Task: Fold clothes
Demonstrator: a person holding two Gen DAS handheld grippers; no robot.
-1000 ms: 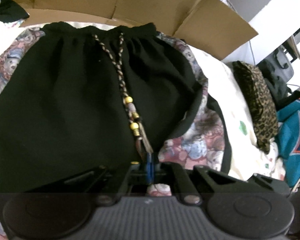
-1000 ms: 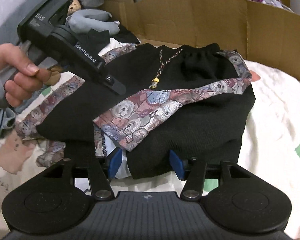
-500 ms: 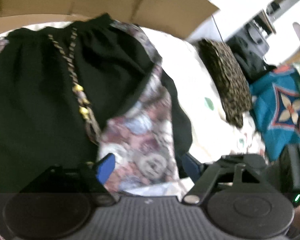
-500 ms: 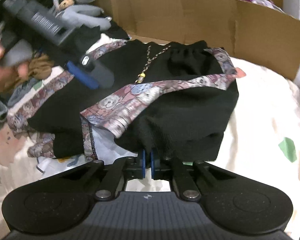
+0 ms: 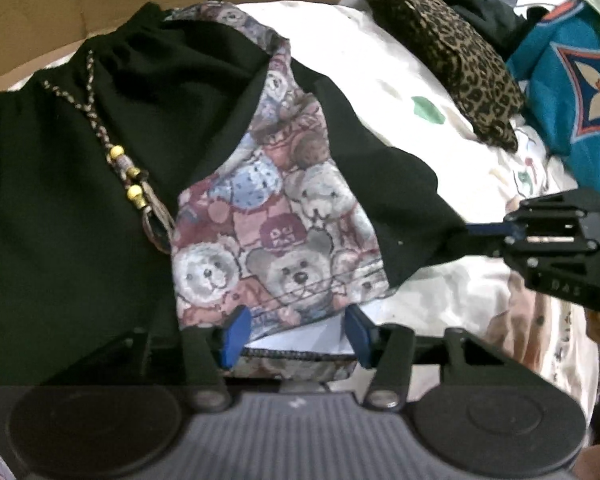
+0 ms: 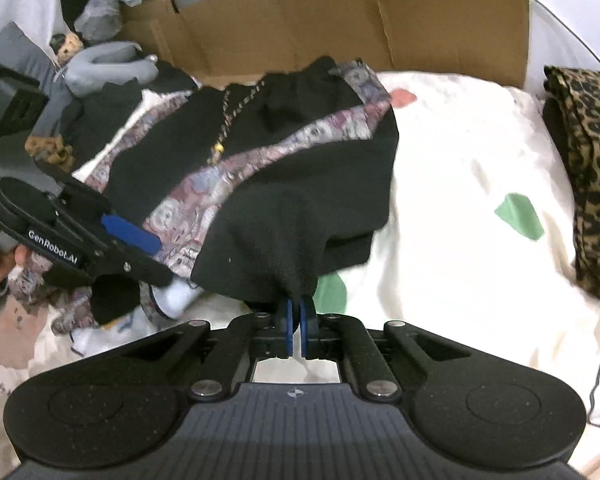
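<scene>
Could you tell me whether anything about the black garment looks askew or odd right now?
Yes. The black garment lies crooked: its teddy-bear print panel is flipped diagonally across the front, and the beaded drawstring trails loose. The right gripper pinches a bunched hem corner.

I read "GenRobot.AI" in white on my left gripper (image 6: 130, 236) (its side plate), and "DAS" embossed on my right gripper (image 5: 484, 230).
</scene>
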